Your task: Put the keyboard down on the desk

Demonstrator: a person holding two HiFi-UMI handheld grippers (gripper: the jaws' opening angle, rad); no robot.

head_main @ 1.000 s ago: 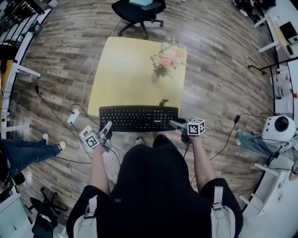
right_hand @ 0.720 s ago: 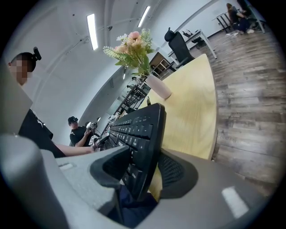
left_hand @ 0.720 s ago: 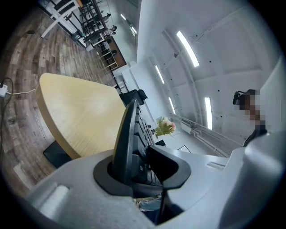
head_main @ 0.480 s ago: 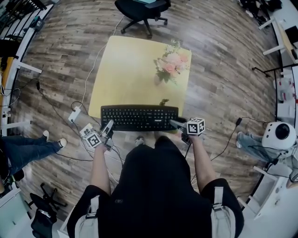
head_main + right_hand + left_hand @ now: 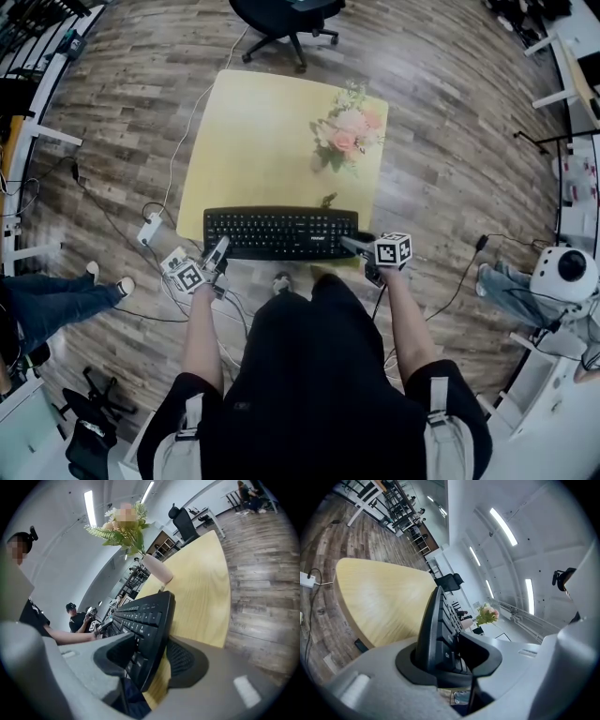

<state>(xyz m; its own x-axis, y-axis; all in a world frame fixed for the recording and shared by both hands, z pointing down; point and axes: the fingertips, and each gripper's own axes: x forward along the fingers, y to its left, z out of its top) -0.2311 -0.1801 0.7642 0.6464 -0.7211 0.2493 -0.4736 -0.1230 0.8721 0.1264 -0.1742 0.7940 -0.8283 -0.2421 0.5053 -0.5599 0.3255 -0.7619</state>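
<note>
A wood-plank floor [image 5: 450, 141] spreads all around a square yellow desk [image 5: 253, 141], with a black office chair [image 5: 281, 19] at the desk's far side and a white power strip [image 5: 148, 230] on the floor, out beyond the left fingers. The black keyboard [image 5: 279, 232] lies flat along the desk's near edge, stretched between the two grippers.

The left gripper [image 5: 217, 255] reaches in at the keyboard's left end. In the left gripper view its fingers [image 5: 478, 653] stand slightly apart with that end of the keyboard [image 5: 433, 630] between them. They lie close to both its faces without clamping, and they have just been opening.

The right gripper [image 5: 354, 246] sits at the keyboard's right end. Its fingers [image 5: 185, 663] are wider apart and have also just been opening. The keyboard [image 5: 145, 625] stands between them, and a strip of yellow desk [image 5: 201, 597] shows in the gap between its underside and the outer finger.

Past the right fingertips, farther across the desk, stands a vase of pink flowers [image 5: 345, 136].
</note>
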